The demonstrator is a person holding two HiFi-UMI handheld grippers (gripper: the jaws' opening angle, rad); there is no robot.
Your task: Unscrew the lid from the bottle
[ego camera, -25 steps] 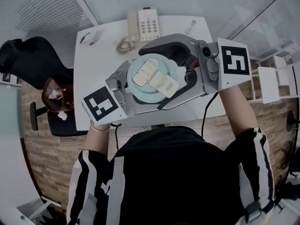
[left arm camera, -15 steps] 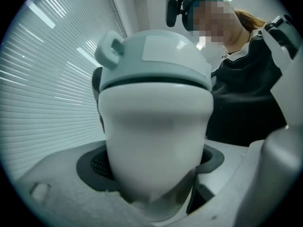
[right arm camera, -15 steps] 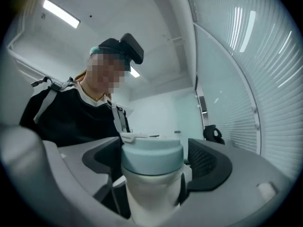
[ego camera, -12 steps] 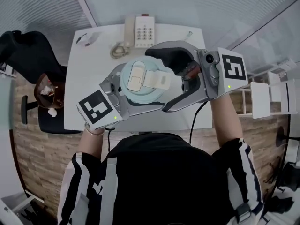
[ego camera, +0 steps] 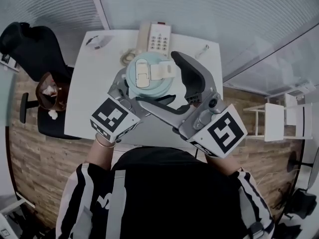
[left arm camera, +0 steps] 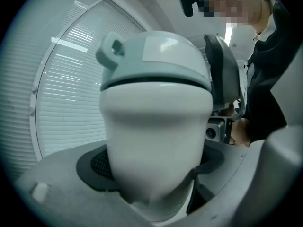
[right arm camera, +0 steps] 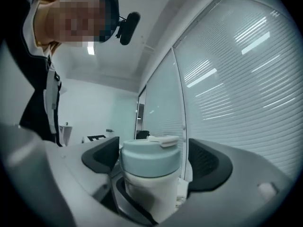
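Note:
A white bottle (left arm camera: pixel 156 141) with a pale blue lid (ego camera: pixel 148 73) is held up above the table. My left gripper (ego camera: pixel 142 96) is shut on the bottle's body below the lid; the left gripper view shows the body pressed between both pads (left arm camera: pixel 97 164). My right gripper (ego camera: pixel 159 81) comes from the lower right, open, its jaws on either side of the lid. In the right gripper view the lid (right arm camera: pixel 150 159) stands between the pads (right arm camera: pixel 208 167) with a gap on its right. The lid's white flip flap (ego camera: pixel 160 71) points right.
Below the bottle is a white table (ego camera: pixel 89 93) with a telephone (ego camera: pixel 159 36) and its coiled cord (ego camera: pixel 126 59) at the far edge. A small item (ego camera: pixel 97 41) lies far left, a pen-like thing (ego camera: pixel 202 50) far right. A black chair (ego camera: pixel 32 49) stands left of the table.
My right gripper has swung from the lid's right side down toward the person, and its jaws now stand apart from the lid. The flap turned from lower right to right.

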